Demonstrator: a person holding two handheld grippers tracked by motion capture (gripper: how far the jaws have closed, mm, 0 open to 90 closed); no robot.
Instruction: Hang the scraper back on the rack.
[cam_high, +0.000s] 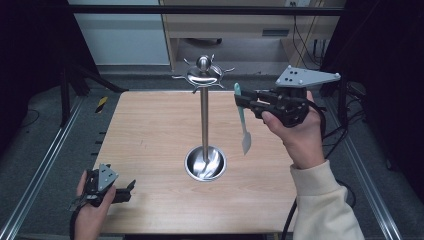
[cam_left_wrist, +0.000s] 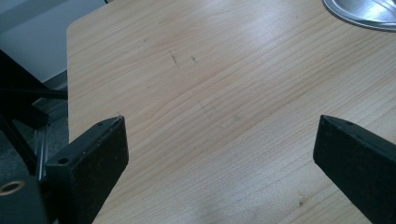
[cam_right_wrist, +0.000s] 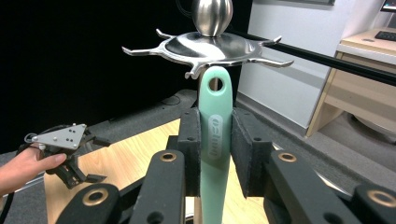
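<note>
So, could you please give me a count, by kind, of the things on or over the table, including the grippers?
Grippers: 2, the left gripper open by the near left corner, the right gripper shut on the spatula
Spatulas: 1, the green-handled spatula held up beside the rack
Hanging racks: 1, the steel rack standing mid-table
Total: 4

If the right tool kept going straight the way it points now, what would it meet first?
Probably the hooked top plate of the steel stand: the right tool grips a teal utensil whose hanging hole sits just below a hook. Depth is unclear.
</note>
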